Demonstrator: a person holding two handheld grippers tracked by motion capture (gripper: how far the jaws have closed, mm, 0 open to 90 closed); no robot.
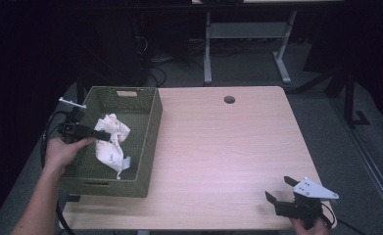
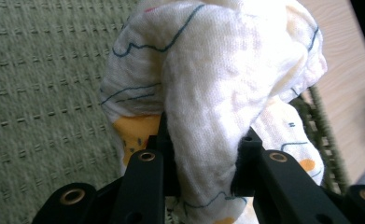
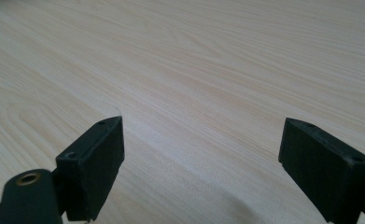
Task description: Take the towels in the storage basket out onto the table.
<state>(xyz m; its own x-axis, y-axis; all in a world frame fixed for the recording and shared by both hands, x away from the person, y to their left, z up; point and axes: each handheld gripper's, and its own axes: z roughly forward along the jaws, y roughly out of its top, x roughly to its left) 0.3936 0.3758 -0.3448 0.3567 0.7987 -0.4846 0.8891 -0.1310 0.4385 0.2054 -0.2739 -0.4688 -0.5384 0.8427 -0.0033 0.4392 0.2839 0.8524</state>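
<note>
A white cloth with blue lines and orange prints hangs crumpled over the inside of a green woven basket at the table's left. My left gripper is shut on this cloth, whose bunched fabric is pinched between the two black jaws; one end dangles down toward the basket floor. At the table's near right corner my right gripper stands open, its fingers wide apart above bare wood with nothing between them.
The light wooden table has a round cable hole at the back. The basket's right wall shows beside the cloth. Desk legs and cables stand on the dark floor behind the table.
</note>
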